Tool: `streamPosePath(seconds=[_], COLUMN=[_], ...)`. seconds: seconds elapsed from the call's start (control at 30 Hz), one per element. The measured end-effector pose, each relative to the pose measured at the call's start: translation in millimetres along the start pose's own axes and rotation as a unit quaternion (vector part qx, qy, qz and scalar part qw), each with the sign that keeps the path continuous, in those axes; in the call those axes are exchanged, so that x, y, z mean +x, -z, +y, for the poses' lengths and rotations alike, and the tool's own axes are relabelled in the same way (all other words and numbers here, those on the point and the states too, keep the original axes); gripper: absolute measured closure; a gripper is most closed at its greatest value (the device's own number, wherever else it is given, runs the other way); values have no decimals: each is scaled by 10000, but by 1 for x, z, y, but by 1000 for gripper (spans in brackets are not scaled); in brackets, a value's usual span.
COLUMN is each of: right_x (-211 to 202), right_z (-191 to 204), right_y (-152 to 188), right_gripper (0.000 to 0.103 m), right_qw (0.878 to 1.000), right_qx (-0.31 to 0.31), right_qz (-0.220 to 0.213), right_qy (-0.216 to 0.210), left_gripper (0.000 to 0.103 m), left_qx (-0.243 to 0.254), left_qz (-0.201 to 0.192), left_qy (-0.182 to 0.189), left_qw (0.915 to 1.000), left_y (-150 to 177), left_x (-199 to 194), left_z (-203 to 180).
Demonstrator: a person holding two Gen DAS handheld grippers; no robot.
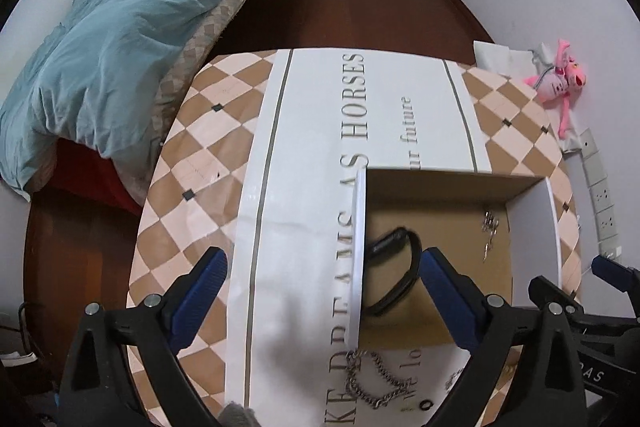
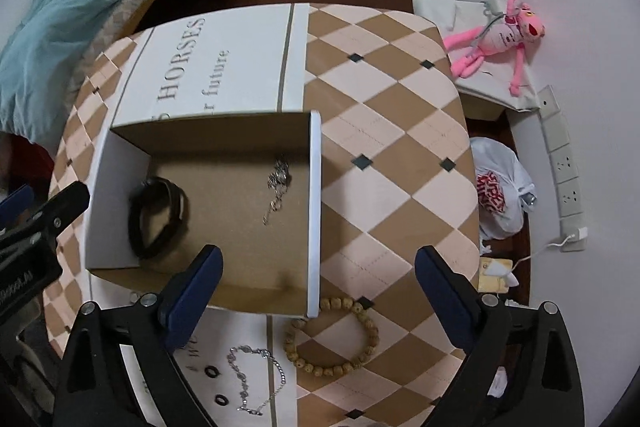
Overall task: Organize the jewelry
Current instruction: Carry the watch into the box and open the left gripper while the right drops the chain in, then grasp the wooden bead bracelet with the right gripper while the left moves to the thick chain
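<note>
The job looks partway done. The open cardboard box [image 2: 224, 211] sits on the table [image 2: 400, 155] and already holds 2 pieces: a black band [image 2: 158, 217] lying near its left wall and a small silver chain [image 2: 278, 187] near its right wall. Still outside, just in front of the box, lie a wooden bead bracelet [image 2: 332, 337], a silver link bracelet [image 2: 256, 375] and 2 small black rings [image 2: 216, 385]. In the left wrist view a heavier silver chain [image 1: 370, 377] also lies on the table just in front of the box's near wall.

Both tools are empty. The right gripper [image 2: 316, 291] hovers with its fingers spread wide, over the box's near right corner and the bead bracelet. The left gripper [image 1: 324, 291] also has its fingers wide apart, straddling the box's left wall.

The next move is probably a pickup of a loose piece, most likely the bead bracelet, which calls for lowering and closing on 1 side of the loop.

The bead bracelet lies flat as a roughly round loop, touching the box's near corner, with no clear long axis. The silver link bracelet runs from upper left to lower right, curving.
</note>
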State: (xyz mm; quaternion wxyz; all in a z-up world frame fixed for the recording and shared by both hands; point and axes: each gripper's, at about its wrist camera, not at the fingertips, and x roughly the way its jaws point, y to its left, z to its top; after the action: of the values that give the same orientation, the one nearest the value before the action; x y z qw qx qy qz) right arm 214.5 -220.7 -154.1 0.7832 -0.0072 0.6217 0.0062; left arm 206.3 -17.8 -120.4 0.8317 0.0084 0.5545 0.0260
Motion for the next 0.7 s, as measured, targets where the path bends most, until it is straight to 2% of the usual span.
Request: streamPosePath(seconds=[0.27, 0.7], right_x=[-19, -113], right_z=[2, 4], right_y=[18, 48], right_gripper=[5, 5], right_qw=[9994, 9911], right_qx=[0, 48], right_qz=[-292, -1291], right_qy=[175, 308], left_gripper=[5, 5], left_qx=[57, -67], left_qz=[-308, -749], left_qy=[0, 61], left_qw=[9995, 9971], left_y=[11, 40], left_x=[-27, -102], left_z=[0, 3])
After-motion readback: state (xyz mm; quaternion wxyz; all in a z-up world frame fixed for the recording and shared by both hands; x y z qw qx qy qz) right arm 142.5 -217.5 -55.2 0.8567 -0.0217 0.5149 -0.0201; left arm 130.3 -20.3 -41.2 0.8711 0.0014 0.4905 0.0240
